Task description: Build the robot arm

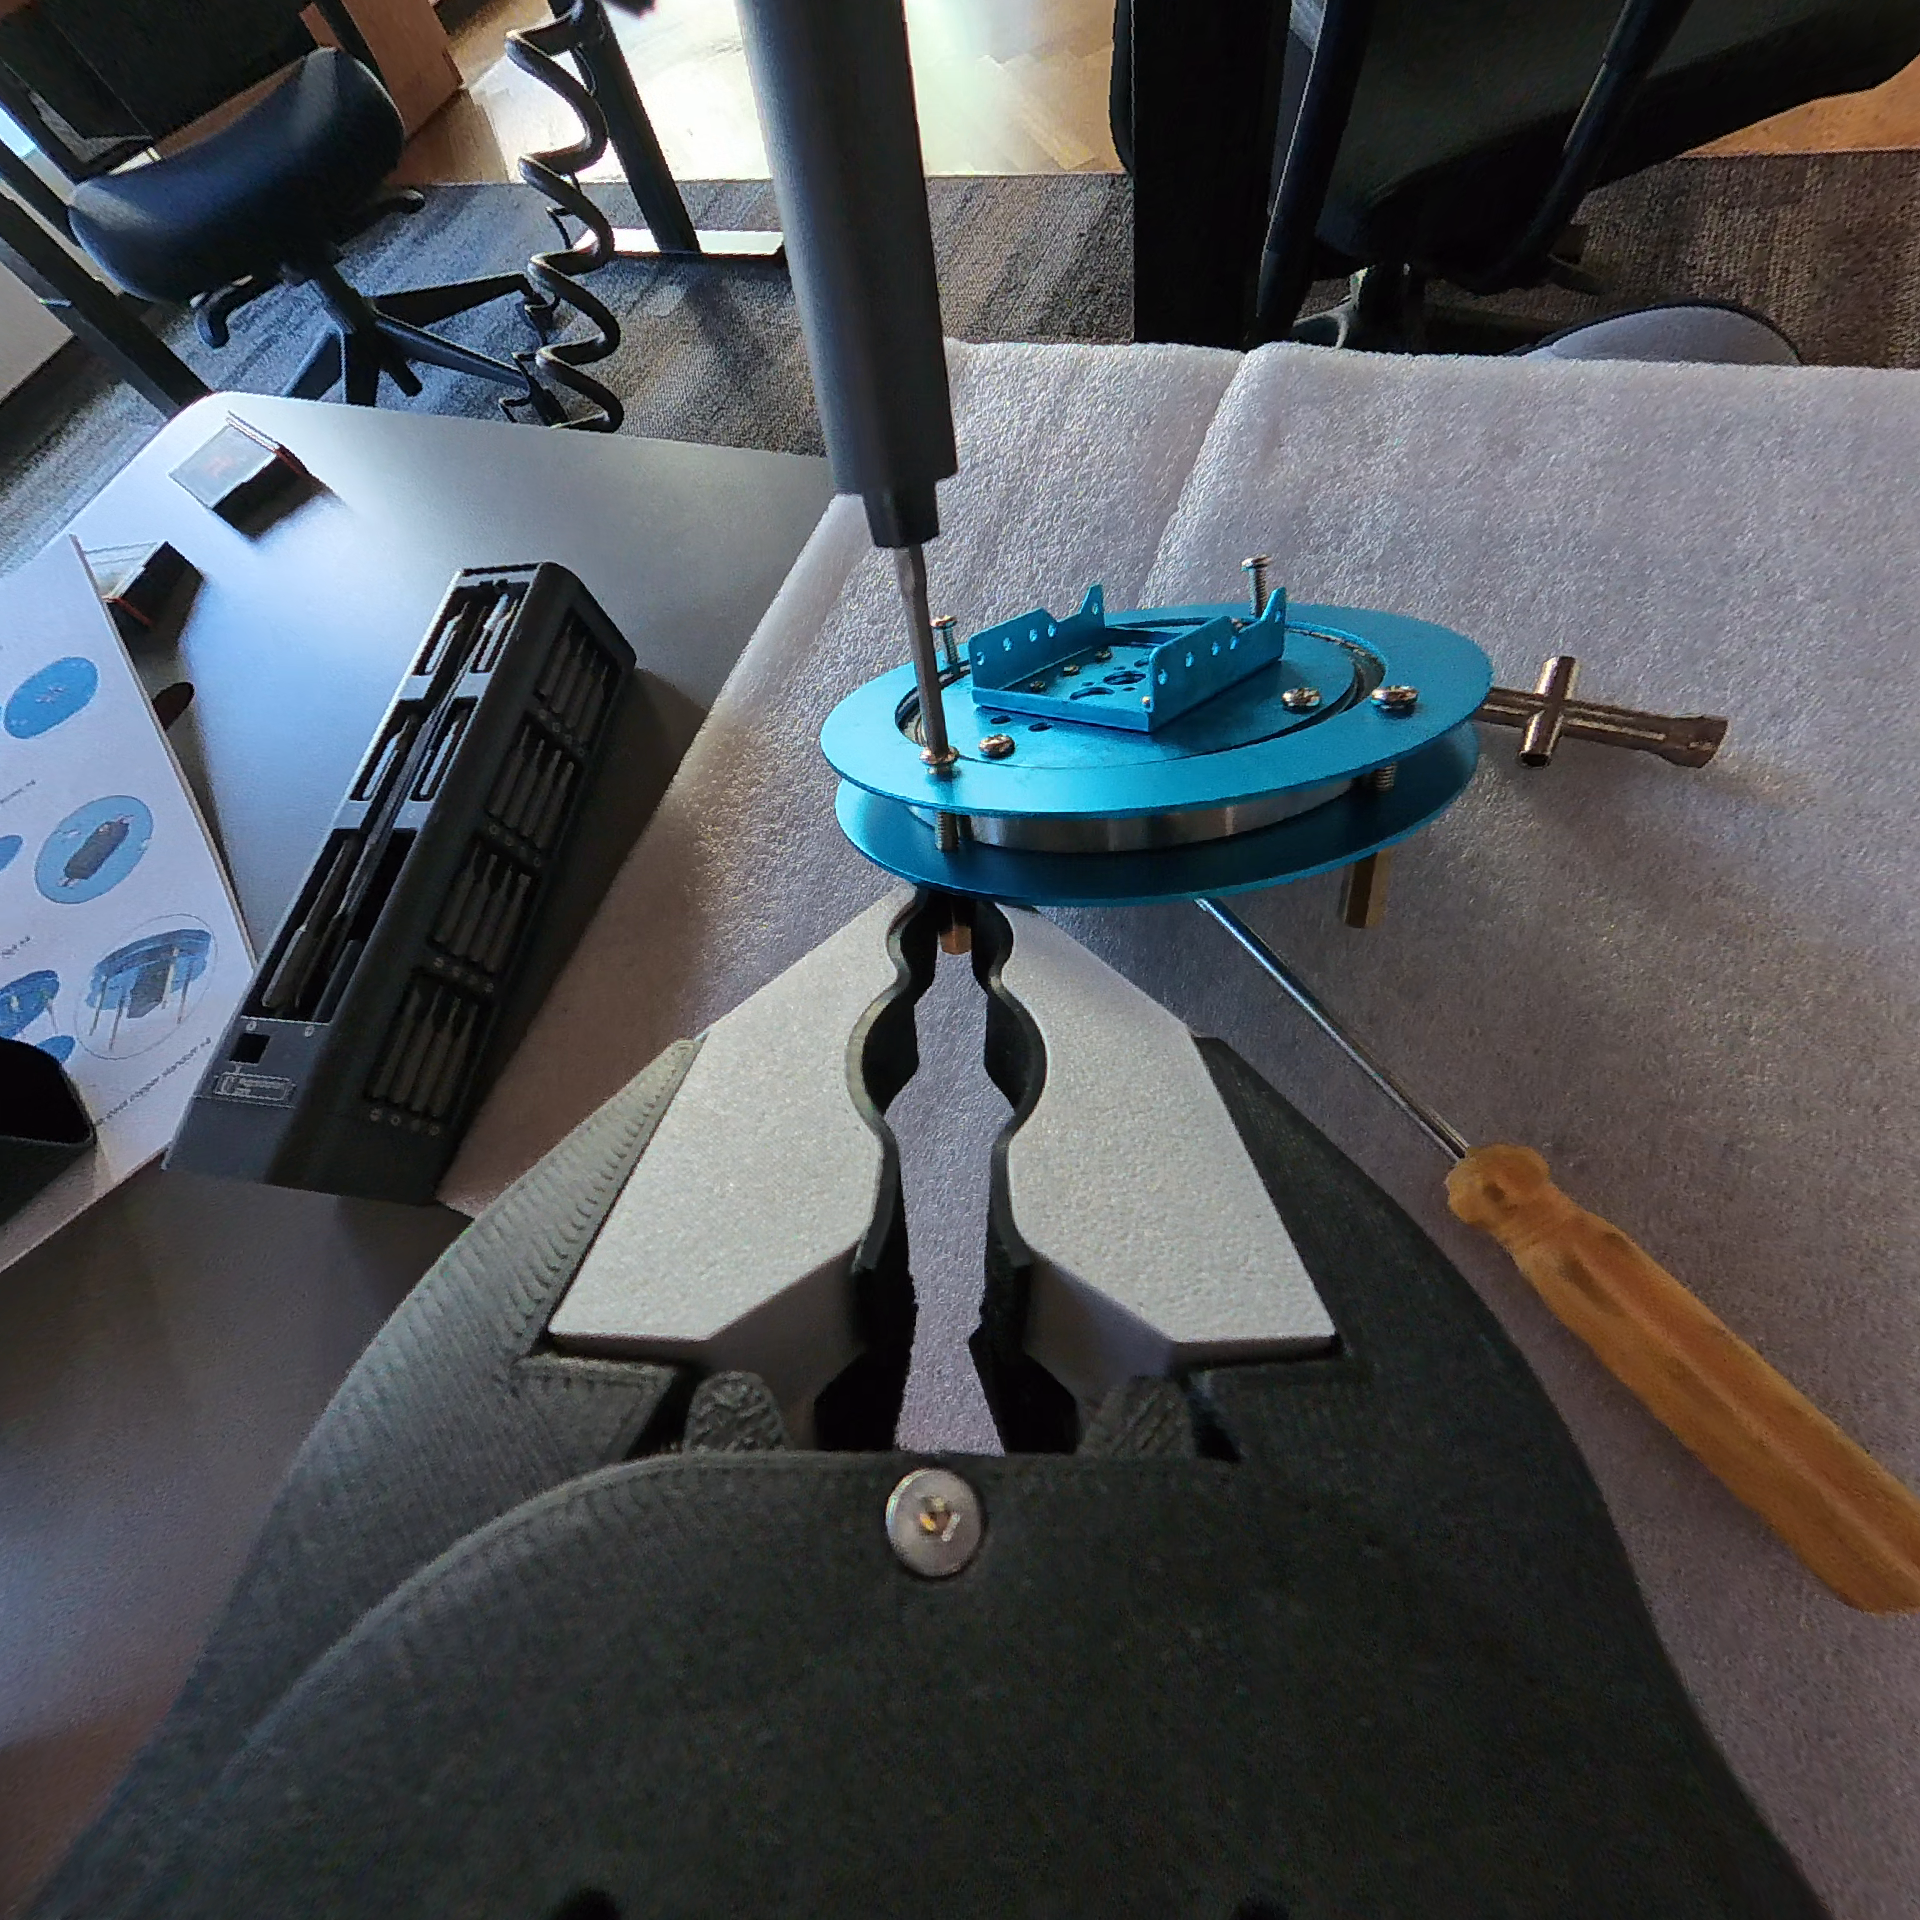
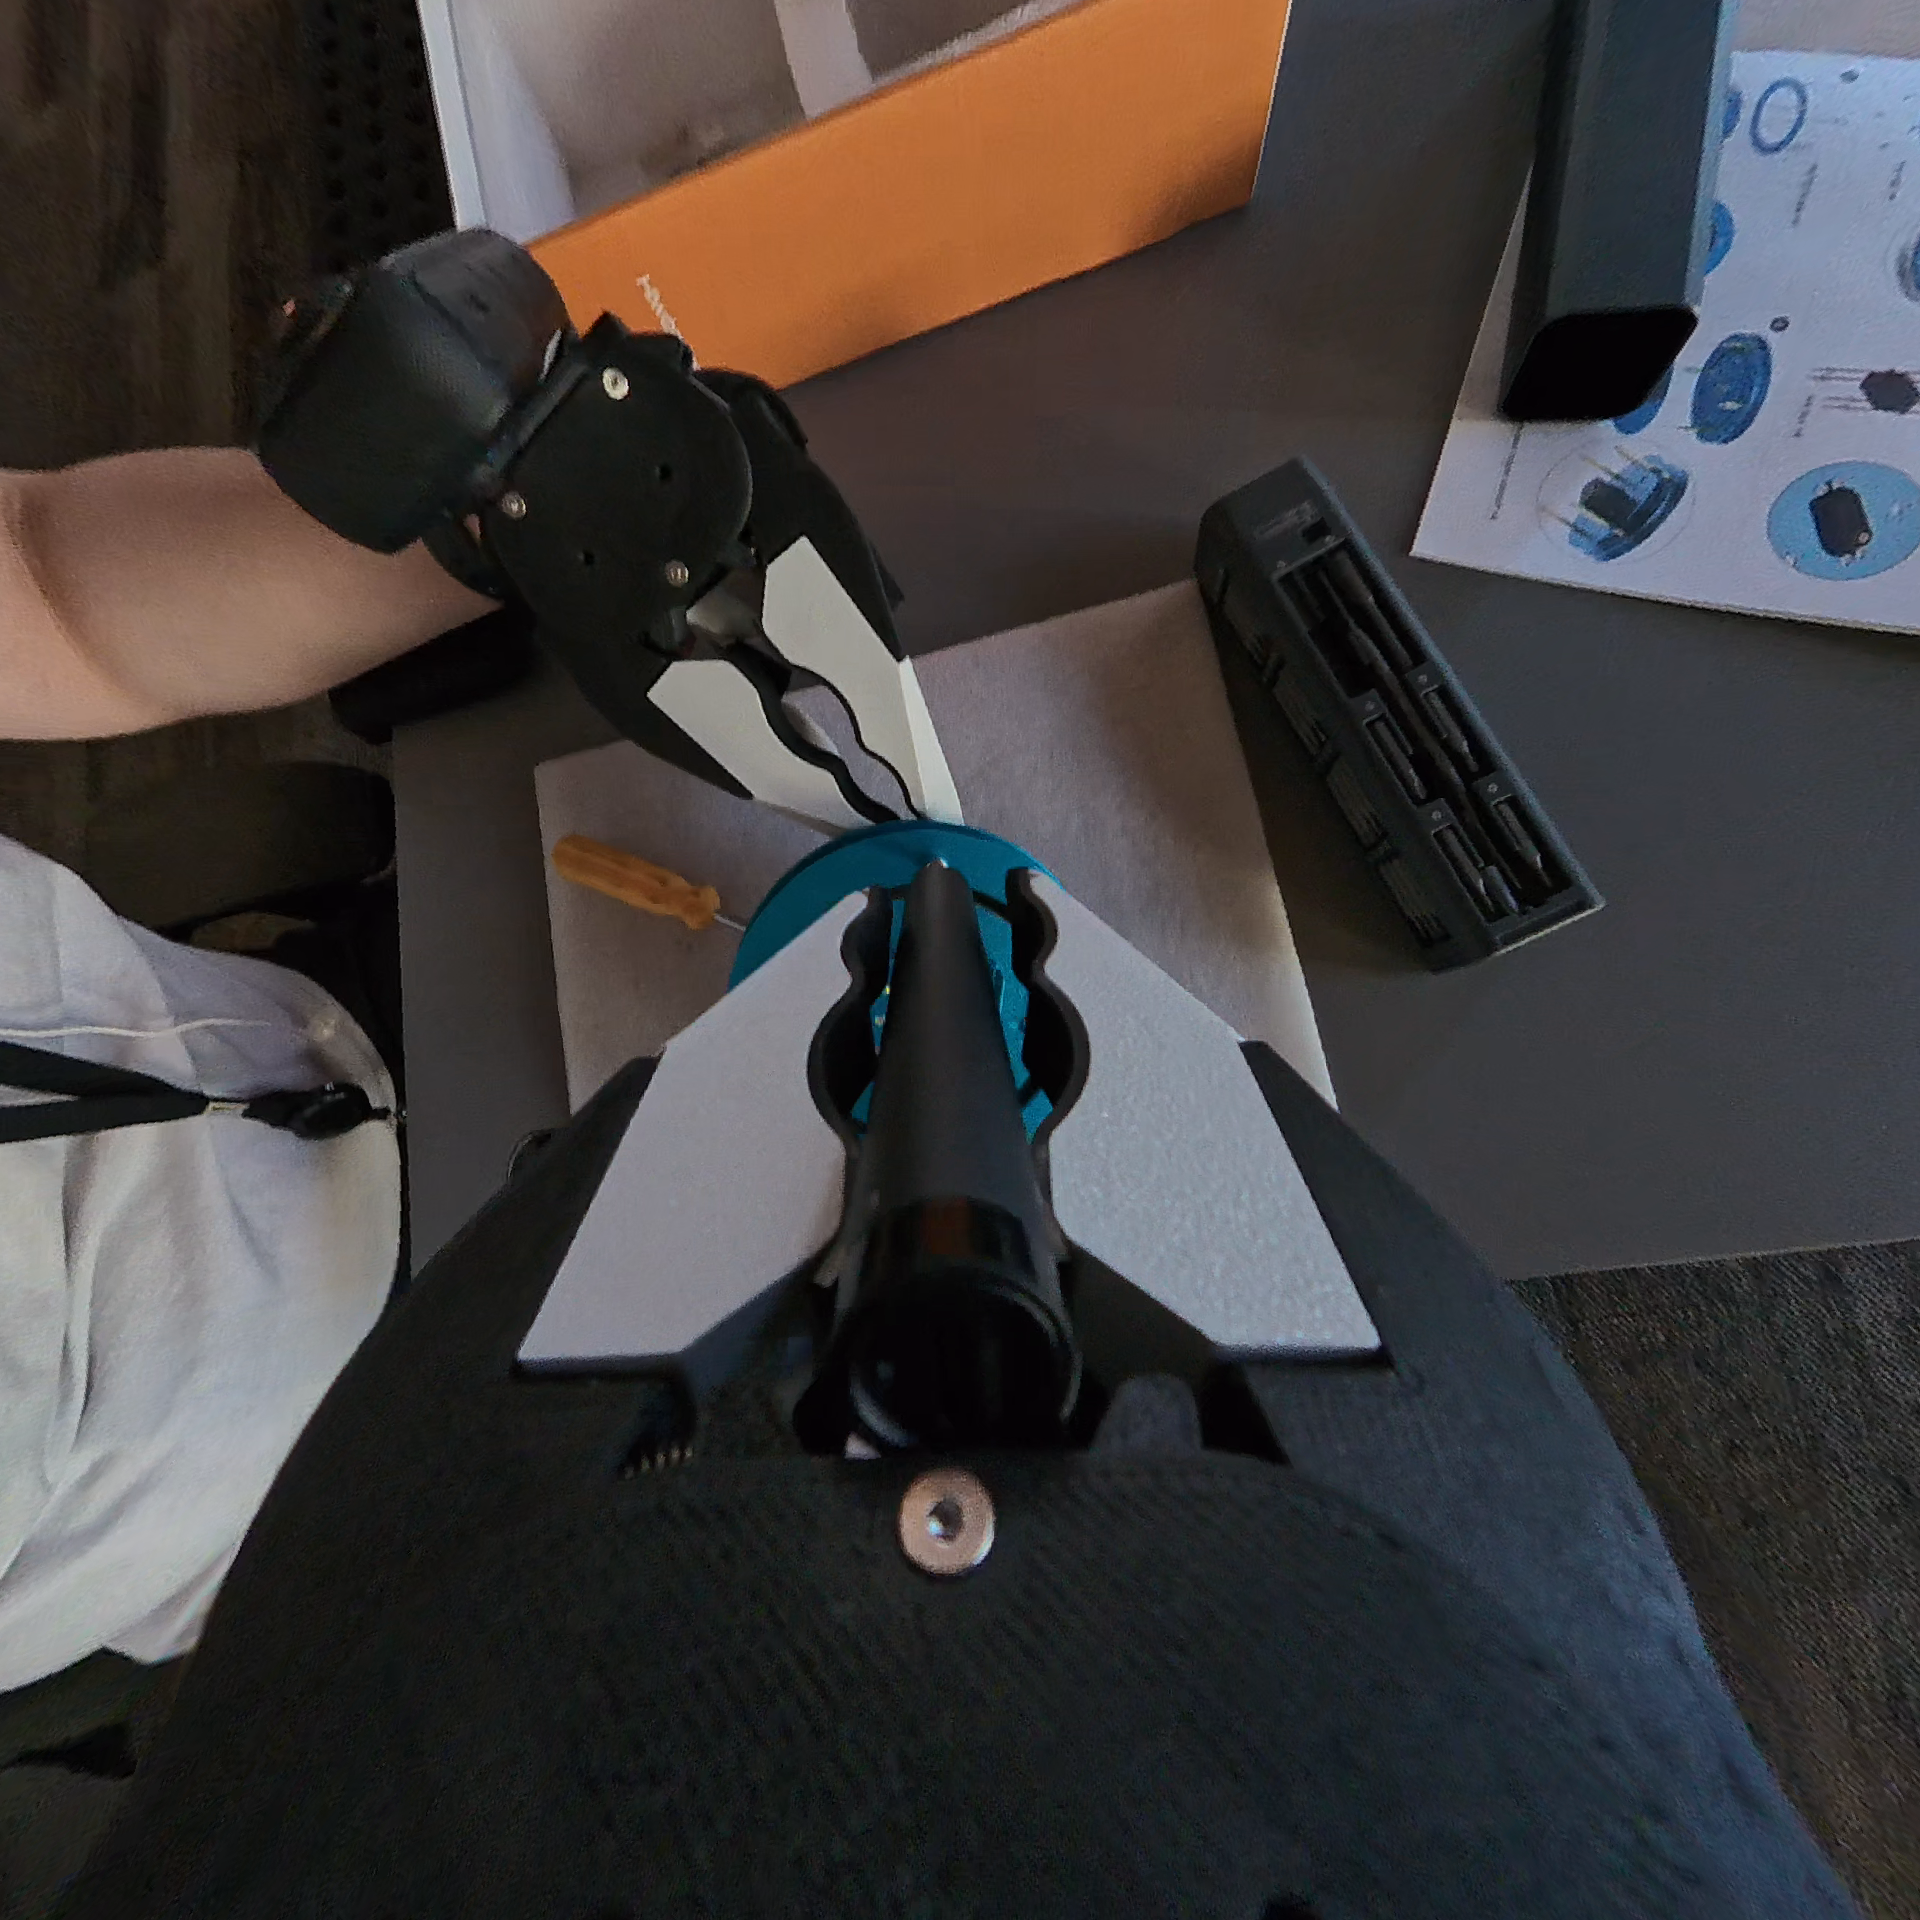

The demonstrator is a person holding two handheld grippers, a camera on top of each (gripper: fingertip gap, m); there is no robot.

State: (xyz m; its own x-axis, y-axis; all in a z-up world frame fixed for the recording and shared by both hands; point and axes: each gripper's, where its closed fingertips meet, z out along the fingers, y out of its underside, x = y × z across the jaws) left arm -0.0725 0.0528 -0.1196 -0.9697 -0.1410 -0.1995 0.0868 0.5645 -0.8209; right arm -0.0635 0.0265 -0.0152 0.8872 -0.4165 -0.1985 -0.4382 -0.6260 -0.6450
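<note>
left gripper (image 1: 951,935) jaws pinching brass standoff (image 1: 950,938) half-hidden under blue disc assembly (image 1: 1143,831), right gripper (image 2: 940,914) jaws clamping black screwdriver (image 2: 951,1060)

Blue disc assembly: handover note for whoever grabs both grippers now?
Left gripper: shut on a brass post under the blue disc assembly, which sits tilted on the foam pad.
Right gripper: shut on the black screwdriver, tip on a rim screw.
Two screws by the bracket stand proud.
Orange screwdriver and cross wrench lie unused.
</note>
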